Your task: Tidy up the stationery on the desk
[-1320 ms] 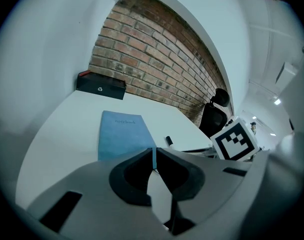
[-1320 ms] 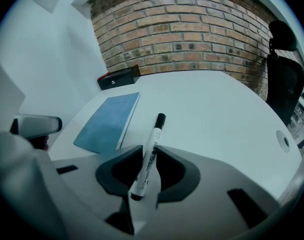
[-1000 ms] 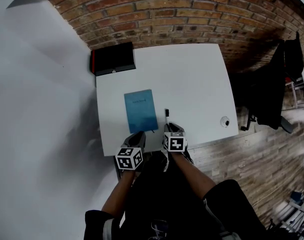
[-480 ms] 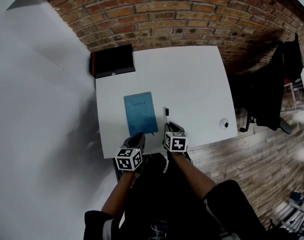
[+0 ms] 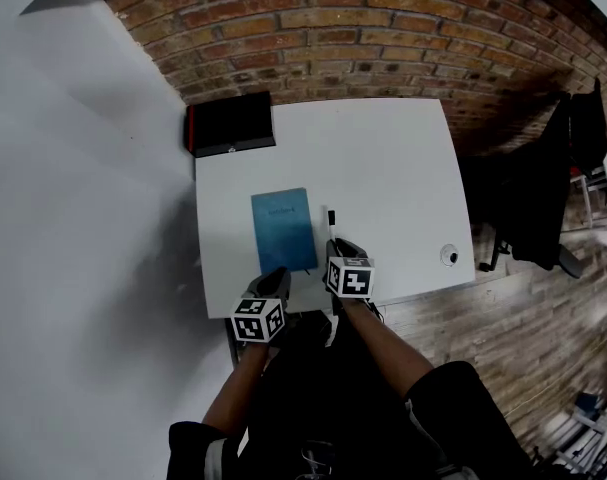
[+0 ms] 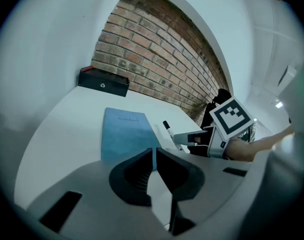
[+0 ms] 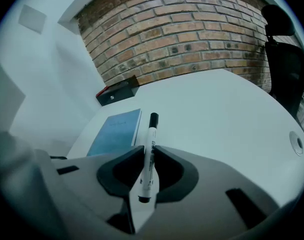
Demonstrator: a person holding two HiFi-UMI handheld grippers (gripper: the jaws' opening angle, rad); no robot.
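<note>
- Storage seems the likely job of the black box point(image 5: 230, 124) at the far left corner of the white table point(image 5: 383, 158). It sits against the brick wall, well apart from everything else, and I cannot tell how it opens.
- Blue notebook point(image 5: 283, 230) lies flat and cover up on the near left part of the table, roughly square to the edges, with nothing on it.
- Left hand-held gripper point(image 6: 155, 158) hangs at the table's near edge, just short of the notebook's near end. Its jaws are closed together on nothing, so it looks parked, leaving room for the other one.
- White marker with a black cap point(image 7: 152, 139) is the task's thing in hand. The right hand-held gripper point(image 7: 146, 171) is clamped on its rear half, just right of the notebook. The capped end sticks out past the jaws, which should let it lead into a container or line up beside the notebook. I cannot tell whether it clears the table.
- Round cable port point(image 5: 449, 256) near the right edge is a fixture, not something to tidy.
</note>
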